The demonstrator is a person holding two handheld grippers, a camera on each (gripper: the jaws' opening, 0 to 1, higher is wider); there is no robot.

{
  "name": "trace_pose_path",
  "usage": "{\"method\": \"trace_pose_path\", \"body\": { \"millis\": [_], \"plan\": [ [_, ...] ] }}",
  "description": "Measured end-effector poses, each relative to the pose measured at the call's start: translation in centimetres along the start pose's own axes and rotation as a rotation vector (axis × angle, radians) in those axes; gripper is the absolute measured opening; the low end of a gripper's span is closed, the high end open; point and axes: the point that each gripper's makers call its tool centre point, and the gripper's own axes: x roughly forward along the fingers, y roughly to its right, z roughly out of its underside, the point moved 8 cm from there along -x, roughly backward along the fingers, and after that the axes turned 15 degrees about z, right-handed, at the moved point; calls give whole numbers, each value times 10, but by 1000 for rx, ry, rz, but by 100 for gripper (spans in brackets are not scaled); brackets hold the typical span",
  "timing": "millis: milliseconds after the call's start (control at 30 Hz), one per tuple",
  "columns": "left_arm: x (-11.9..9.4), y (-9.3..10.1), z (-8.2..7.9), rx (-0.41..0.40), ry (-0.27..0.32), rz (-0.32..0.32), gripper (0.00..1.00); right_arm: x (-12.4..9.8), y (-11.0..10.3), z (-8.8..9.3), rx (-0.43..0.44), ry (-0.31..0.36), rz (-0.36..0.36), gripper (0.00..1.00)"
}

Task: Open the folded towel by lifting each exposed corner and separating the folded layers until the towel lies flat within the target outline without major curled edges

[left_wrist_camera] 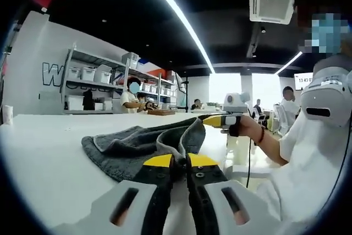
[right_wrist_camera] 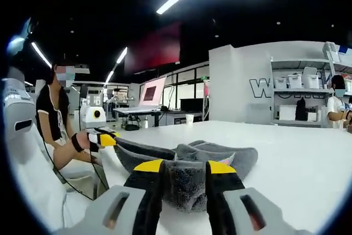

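Left gripper view first: our left gripper [left_wrist_camera: 181,164] has its yellow-tipped jaws drawn close on the near edge of the grey towel [left_wrist_camera: 144,146], which lies rumpled and folded over on the white table [left_wrist_camera: 49,152]. Across the cloth we see the right gripper [left_wrist_camera: 215,120], held in a person's hand [left_wrist_camera: 246,126], pinching the far end so that edge rises off the surface. Right gripper view next: the right gripper [right_wrist_camera: 184,170] has its jaws somewhat apart with a thick bunch of towel [right_wrist_camera: 190,163] held between them, and the left gripper [right_wrist_camera: 105,138] grips the opposite corner at the table [right_wrist_camera: 297,158] edge, the cloth sagging between the two holds. No target outline is visible to us on the tabletop. We judge the towel soft, limp and light, its terry pile giving good friction, so it should not slip, but it will droop and curl wherever unsupported. We think the best holds are single-layer corners rather than bunched folds, so layers can peel apart.
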Motion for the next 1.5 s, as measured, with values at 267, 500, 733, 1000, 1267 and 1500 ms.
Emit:
{"method": "trace_pose_path", "body": {
  "millis": [267,500,733,1000,1267,1500],
  "plan": [
    [-1,4,4,47,-88,28,7,5,-2,5,-14,-24,-17,23],
    [1,8,5,65,-134,47,8,6,-3,9,-14,-18,-58,8],
    [0,8,5,59,-135,50,8,2,-4,10,-51,-13,-95,3],
    [-7,9,9,26,-136,26,8,-7,-3,15,-42,-23,-122,2],
    [-9,13,13,23,-159,22,8,-16,-3,20,-34,-33,-157,0],
    [-10,15,20,13,-183,20,8,-19,0,31,1,-67,-196,0]
  ]
}}
